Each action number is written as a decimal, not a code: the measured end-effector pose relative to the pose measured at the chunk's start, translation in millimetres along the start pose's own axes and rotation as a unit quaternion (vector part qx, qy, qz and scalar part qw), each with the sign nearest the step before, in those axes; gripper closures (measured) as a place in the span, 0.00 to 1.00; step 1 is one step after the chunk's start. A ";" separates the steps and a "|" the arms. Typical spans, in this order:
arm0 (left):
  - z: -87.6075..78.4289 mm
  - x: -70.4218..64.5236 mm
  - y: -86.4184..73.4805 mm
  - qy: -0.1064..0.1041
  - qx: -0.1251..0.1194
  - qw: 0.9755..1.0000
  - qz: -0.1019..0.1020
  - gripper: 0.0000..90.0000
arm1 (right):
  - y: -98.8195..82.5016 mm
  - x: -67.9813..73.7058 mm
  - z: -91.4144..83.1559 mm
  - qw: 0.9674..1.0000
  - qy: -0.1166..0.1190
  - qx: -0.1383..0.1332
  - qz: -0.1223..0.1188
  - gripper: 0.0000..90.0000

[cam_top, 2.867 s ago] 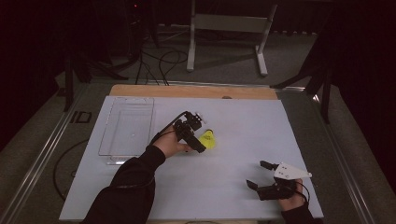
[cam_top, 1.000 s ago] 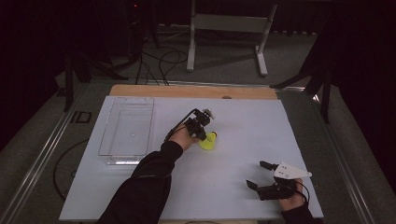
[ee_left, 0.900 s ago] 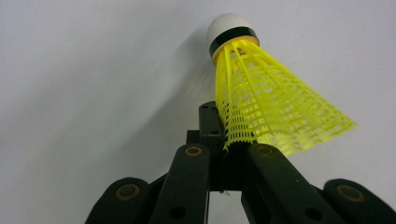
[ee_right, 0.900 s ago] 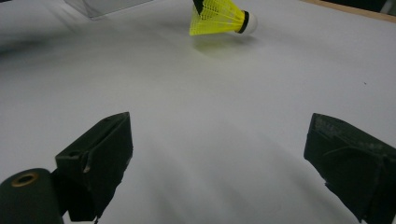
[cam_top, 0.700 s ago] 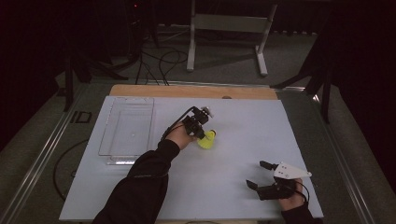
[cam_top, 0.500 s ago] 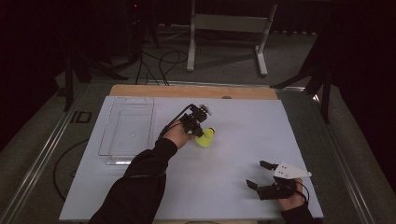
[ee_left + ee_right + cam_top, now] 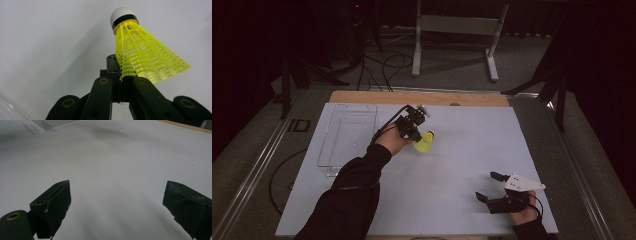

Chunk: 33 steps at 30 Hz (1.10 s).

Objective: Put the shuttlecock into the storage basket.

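A yellow mesh shuttlecock (image 7: pixel 425 143) with a white cork tip hangs close over the white table top (image 7: pixel 462 145), left of the middle. My left gripper (image 7: pixel 415 136) is shut on the edge of its skirt. In the left gripper view the shuttlecock (image 7: pixel 142 57) points cork-first away from the left gripper (image 7: pixel 121 73), whose jaws pinch the mesh. I cannot tell whether the cork touches the table. Near the front right corner my right gripper (image 7: pixel 487 186) rests open. The right gripper (image 7: pixel 117 195) has only bare table between its jaws.
A clear plastic tray (image 7: pixel 332 162) lies on the left part of the table, just left of my left hand, and its corner (image 7: pixel 55 122) appears far off in the right gripper view. A wooden strip (image 7: pixel 422 97) runs along the far edge. A metal stand (image 7: pixel 452 30) is behind the table.
My left gripper has carried the shuttlecock a little toward the far side of the table and turned slightly. The right gripper has stayed where it was, open.
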<state>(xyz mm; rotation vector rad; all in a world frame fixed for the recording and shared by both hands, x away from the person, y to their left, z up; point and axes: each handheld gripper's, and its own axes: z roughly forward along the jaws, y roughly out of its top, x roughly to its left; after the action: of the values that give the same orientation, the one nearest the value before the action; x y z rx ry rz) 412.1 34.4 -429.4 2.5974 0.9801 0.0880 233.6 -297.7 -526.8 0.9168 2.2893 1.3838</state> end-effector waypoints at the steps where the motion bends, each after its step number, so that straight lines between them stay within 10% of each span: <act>1: -2.2 0.5 -0.6 0.003 -0.001 1.000 0.000 1.00 | 0.1 -0.1 0.1 1.000 0.000 0.000 -0.001 0.09; 33: -66.0 36.1 -29.8 0.038 -0.026 0.998 -0.034 1.00 | 1.9 0.4 2.6 1.000 -0.003 -0.002 0.001 0.09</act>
<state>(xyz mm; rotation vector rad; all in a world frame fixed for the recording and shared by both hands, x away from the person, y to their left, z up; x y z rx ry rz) 408.7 99.1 -380.9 2.5273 1.0768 0.1944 235.4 -295.0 -526.4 0.9202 2.2804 1.3834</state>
